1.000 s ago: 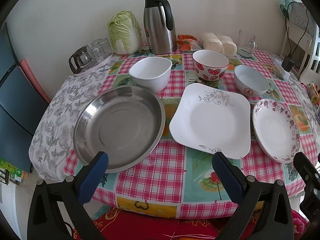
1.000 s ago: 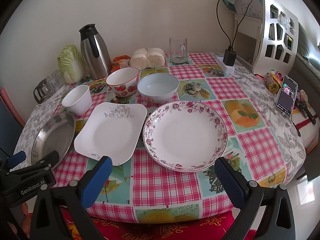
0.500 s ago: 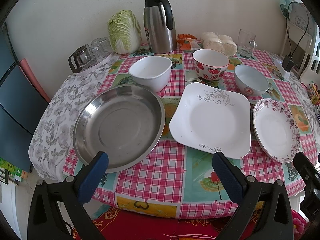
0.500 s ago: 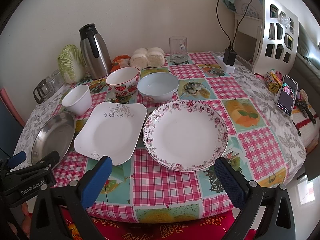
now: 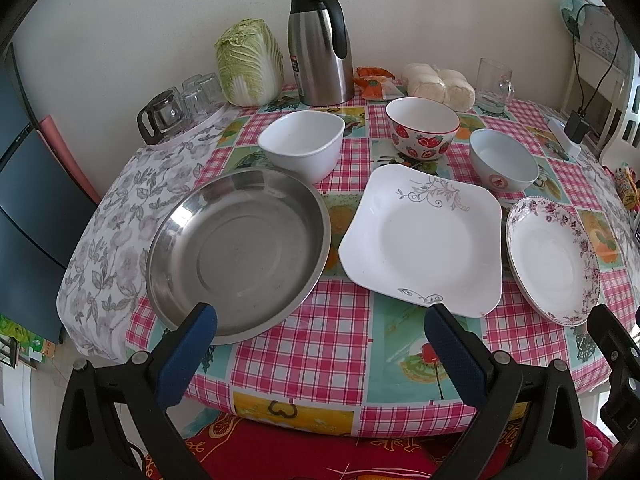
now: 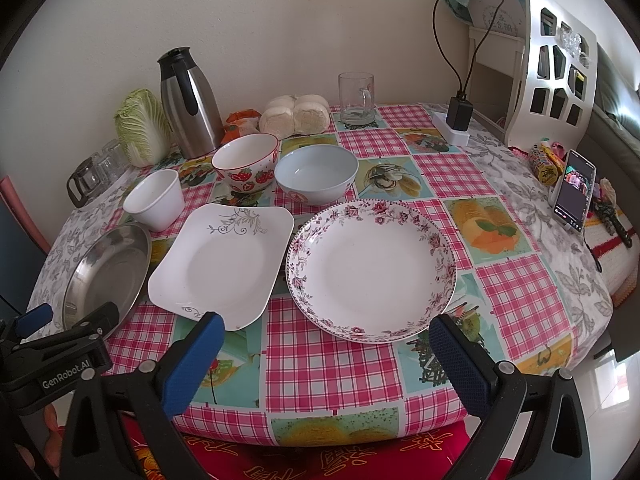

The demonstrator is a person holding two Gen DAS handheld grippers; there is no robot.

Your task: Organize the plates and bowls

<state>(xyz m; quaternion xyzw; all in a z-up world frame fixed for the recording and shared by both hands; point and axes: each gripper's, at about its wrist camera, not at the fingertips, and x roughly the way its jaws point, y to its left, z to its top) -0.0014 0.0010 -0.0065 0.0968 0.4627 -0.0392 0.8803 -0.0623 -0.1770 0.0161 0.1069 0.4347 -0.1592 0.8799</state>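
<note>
We held both hand-held grippers wide apart at the worktop's (image 6: 332,364) near edge: the left hand-held gripper (image 5: 320,344) faced the steel plate (image 5: 240,252), the right hand-held gripper (image 6: 324,354) the floral plate (image 6: 372,268).

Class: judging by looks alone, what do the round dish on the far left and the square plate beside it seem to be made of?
Round dish: likely stainless steel, a brushed grey sheen with a bright glare along its rim. Square plate: probably glazed ceramic or porcelain, glossy white with a printed grey vine; melamine cannot be ruled out.
</note>
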